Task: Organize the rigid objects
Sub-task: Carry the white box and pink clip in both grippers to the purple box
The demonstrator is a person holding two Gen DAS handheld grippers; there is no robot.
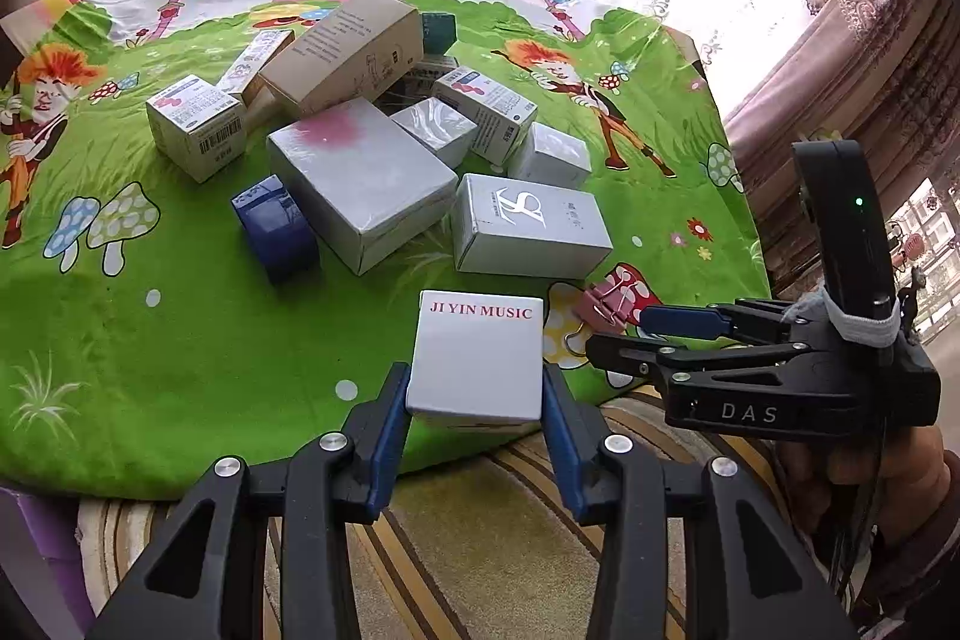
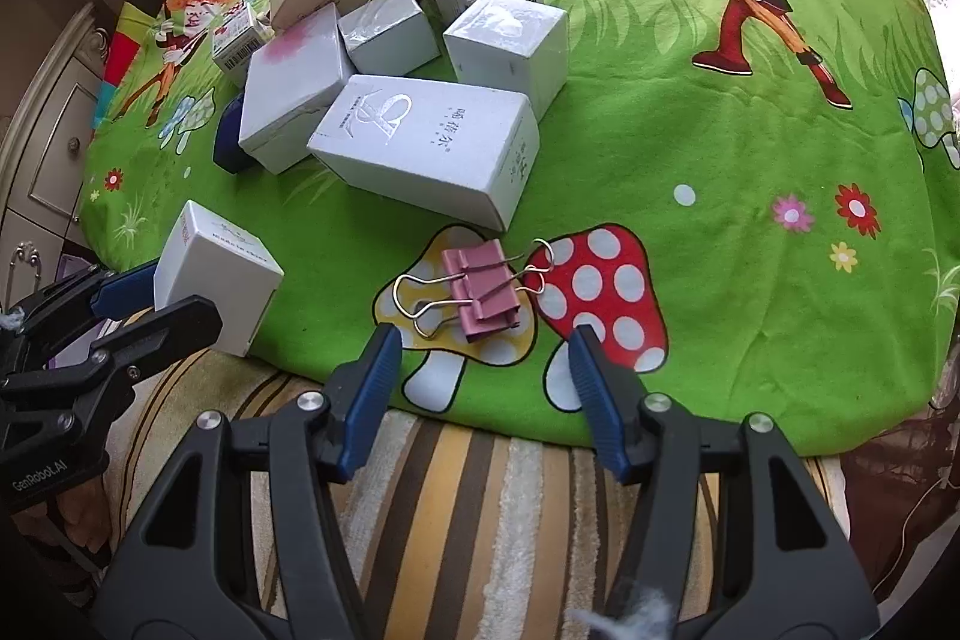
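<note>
Left wrist: white box (image 1: 474,358) between left gripper (image 1: 474,400) pads.

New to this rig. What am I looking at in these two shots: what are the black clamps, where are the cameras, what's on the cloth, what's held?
There is no robot here: a person holds a two-finger clamp tool in each hand. Each tool has a fisheye camera looking forward along its own blue-padded fingers.

The left camera's picture shows the left gripper shut on a small white box printed JI YIN MUSIC. The right tool appears at that picture's right edge.

The right camera's picture shows the right gripper with its jaws apart and nothing between them, just short of a pink binder clip lying on the green cartoon cloth.

Further back lies a pile of cartons, mostly white or grey.
</note>
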